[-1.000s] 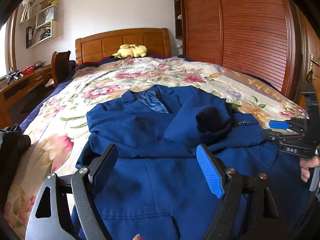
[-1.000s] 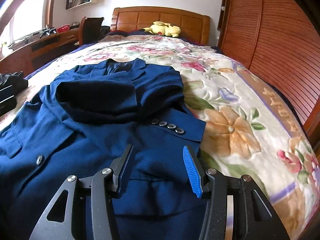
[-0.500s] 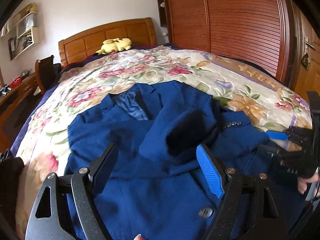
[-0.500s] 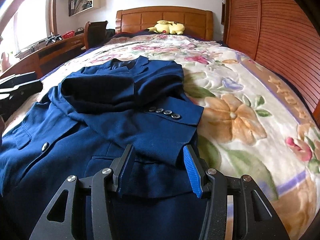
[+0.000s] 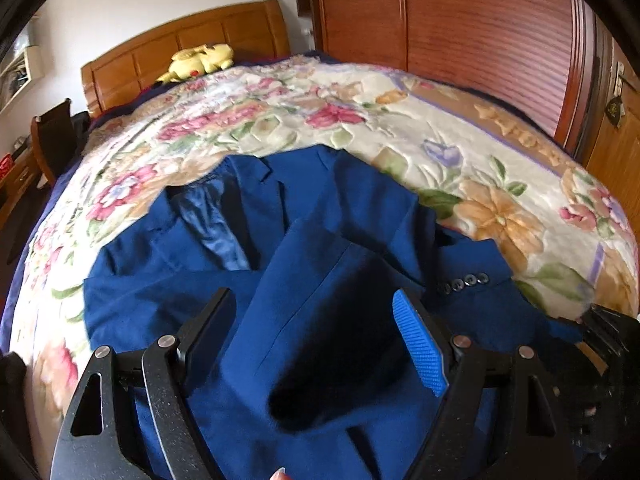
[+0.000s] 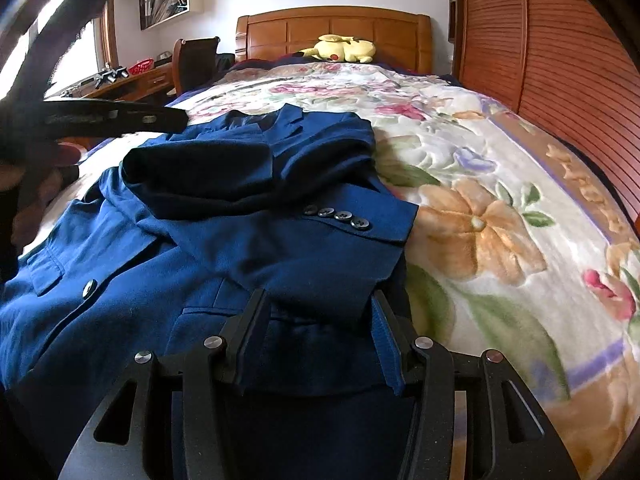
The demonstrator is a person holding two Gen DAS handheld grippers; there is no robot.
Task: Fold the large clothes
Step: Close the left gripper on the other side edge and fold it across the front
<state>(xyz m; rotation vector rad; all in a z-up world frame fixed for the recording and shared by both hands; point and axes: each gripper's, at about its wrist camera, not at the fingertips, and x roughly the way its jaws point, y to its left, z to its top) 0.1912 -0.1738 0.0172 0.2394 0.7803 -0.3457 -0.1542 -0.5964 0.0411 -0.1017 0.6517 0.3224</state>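
My left tool is spread wide and holds nothing. It hangs over the jacket, tilted down toward the bed. Directly between and below its pads lies a sleeve folded across the jacket's chest, its dark cuff opening nearest to me. No pad touches the cloth. I judge that the wide spread suits a thick double layer of sleeve.

My right tool stands about half spread. Dark blue cloth of the jacket's near edge lies between its pads, but the right wrist view does not settle whether the pads press on it, so I cannot tell if it pinches. It sits low at the jacket's right side, a fit place to take the hem or side seam.

Just ahead of the right tool lies the second sleeve, folded inward, its cuff with four buttons pointing right. Both sleeves are crossed over the front, so I judge the sleeve stage done and the body fold still to come.

Left of the right tool are a front button and a flap pocket; the front faces up.

Beyond the sleeves, the collar points away from me, lining showing at the neck.

Farther on, the floral quilt covers the bed. At the far end, a yellow plush rests against the headboard. A louvred wardrobe stands to the right.
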